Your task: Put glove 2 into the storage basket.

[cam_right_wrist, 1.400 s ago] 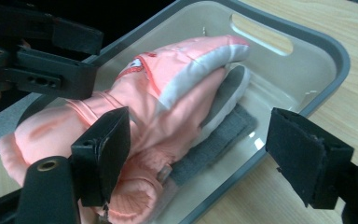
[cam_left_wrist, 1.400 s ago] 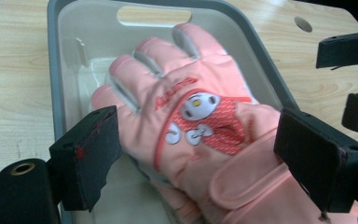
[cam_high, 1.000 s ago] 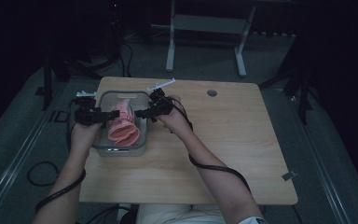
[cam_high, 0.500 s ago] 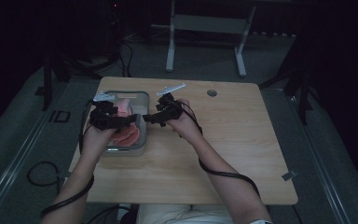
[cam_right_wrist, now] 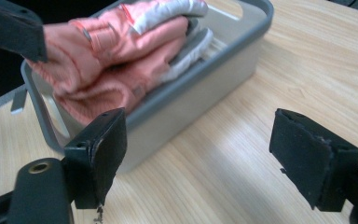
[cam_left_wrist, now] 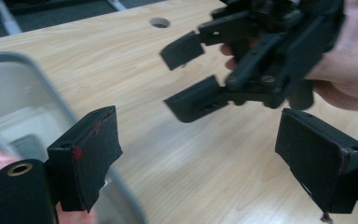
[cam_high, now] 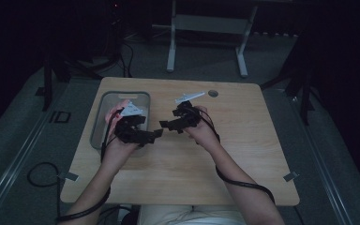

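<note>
**Both grippers out of the tub, pink garment lying inside**

The right gripper view gives the clearest look at the pink garment: soft salmon-pink fabric with a white lining, folded into a bundle, heaped inside the grey tub and rising above its rim. From the high view the tub sits on the worktop near its far left corner, and the garment is mostly hidden there behind the left gripper, with just a sliver of pink at the hand. The left gripper view catches a rim of the tub at its left edge and, beyond its own jaws, the right gripper held above the bare wood beside the tub, with the round hole in the worktop farther off.

Half a second ago both grippers were over the tub, at the garment; now both have drawn back toward the person, the left gripper over the tub's near right corner, the right gripper well clear of the tub to its right.

The jaws of each gripper stand wide apart with nothing between them.
</note>
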Tool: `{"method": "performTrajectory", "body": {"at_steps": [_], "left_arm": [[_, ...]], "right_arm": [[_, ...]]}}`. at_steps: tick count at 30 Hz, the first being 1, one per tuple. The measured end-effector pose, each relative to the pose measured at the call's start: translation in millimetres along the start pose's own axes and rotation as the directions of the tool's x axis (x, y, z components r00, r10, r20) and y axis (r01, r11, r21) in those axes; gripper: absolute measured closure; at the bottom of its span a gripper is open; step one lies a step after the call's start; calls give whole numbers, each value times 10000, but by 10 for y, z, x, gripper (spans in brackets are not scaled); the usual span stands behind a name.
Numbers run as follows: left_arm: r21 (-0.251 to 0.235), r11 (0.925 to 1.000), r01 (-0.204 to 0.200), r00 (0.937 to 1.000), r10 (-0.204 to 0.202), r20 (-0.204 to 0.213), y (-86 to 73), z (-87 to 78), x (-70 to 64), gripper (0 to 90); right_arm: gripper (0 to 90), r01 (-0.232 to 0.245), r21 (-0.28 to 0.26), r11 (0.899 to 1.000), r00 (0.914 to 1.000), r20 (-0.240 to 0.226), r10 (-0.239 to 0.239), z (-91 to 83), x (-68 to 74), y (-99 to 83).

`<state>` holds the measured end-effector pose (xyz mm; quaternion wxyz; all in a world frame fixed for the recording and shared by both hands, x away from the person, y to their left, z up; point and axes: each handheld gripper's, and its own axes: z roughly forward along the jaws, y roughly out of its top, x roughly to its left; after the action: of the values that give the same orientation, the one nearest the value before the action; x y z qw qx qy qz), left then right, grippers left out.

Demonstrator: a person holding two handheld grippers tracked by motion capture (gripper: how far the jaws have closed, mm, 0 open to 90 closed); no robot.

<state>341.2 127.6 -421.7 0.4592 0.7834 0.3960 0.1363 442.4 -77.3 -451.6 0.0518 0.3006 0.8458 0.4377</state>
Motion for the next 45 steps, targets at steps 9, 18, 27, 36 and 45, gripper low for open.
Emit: {"method": "performTrajectory", "body": {"at_steps": [9, 18, 27, 36, 45], "left_arm": [[333, 9969, -707, 9960, 687, 574, -121, 282, -315, 133], [642, 9885, -1366, 9869, 1302, 956, -262, 523, -483, 133], [965, 9779, -1856, 9753, 1714, 1393, -444, 740, -612, 133], [954, 9758, -1968, 9670, 1771, 1829, -602, 874, -667, 131], [1089, 9717, -2098, 9597, 1833, 2129, -794, 1010, -670, 128]], "right_arm": [[184, 207, 127, 9997, 9997, -98, -206, -108, -60, -277], [184, 257, -29, 9997, 9997, -61, -257, -212, -135, -584], [167, 373, 98, 9993, 9992, 143, -375, -286, -210, -892], [163, 485, 211, 9986, 9983, 321, -492, -346, -233, -1127], [152, 810, 256, 9964, 9964, 234, -816, -375, -243, -1339]]}}
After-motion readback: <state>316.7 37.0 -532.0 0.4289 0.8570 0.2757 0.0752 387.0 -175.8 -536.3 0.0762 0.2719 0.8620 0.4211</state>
